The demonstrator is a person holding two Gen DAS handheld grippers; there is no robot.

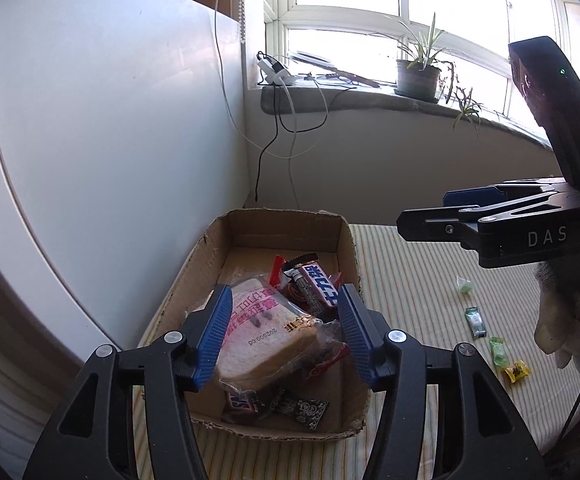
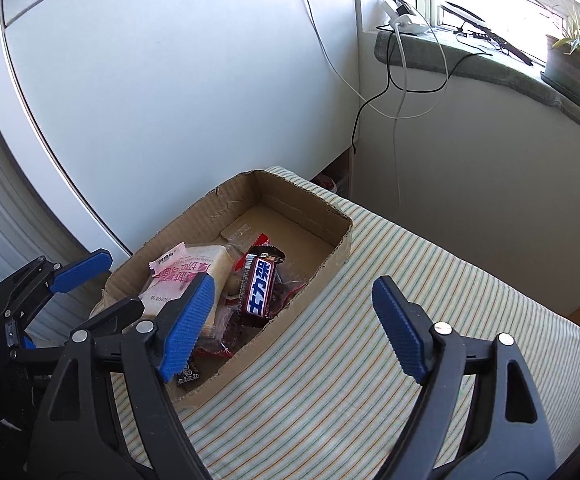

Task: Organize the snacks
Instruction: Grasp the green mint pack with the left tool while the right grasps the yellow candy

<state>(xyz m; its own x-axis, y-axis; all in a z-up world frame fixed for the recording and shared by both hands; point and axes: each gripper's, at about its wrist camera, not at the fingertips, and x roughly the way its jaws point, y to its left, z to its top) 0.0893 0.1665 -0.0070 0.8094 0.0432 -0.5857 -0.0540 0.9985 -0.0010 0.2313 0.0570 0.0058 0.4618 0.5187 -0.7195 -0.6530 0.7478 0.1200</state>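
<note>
Striped cloth-covered worktop (image 2: 370, 320) carrying an open cardboard box (image 1: 346, 240) near the wall side, four small wrapped candies (image 1: 476, 322) scattered well apart from it.

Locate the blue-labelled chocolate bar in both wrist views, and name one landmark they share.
Left wrist: chocolate bar just above centre, in the cardboard box, right of the bagged bread.
Right wrist: chocolate bar left of centre, upright.
Shared landmark: potted plant on the windowsill.
</note>
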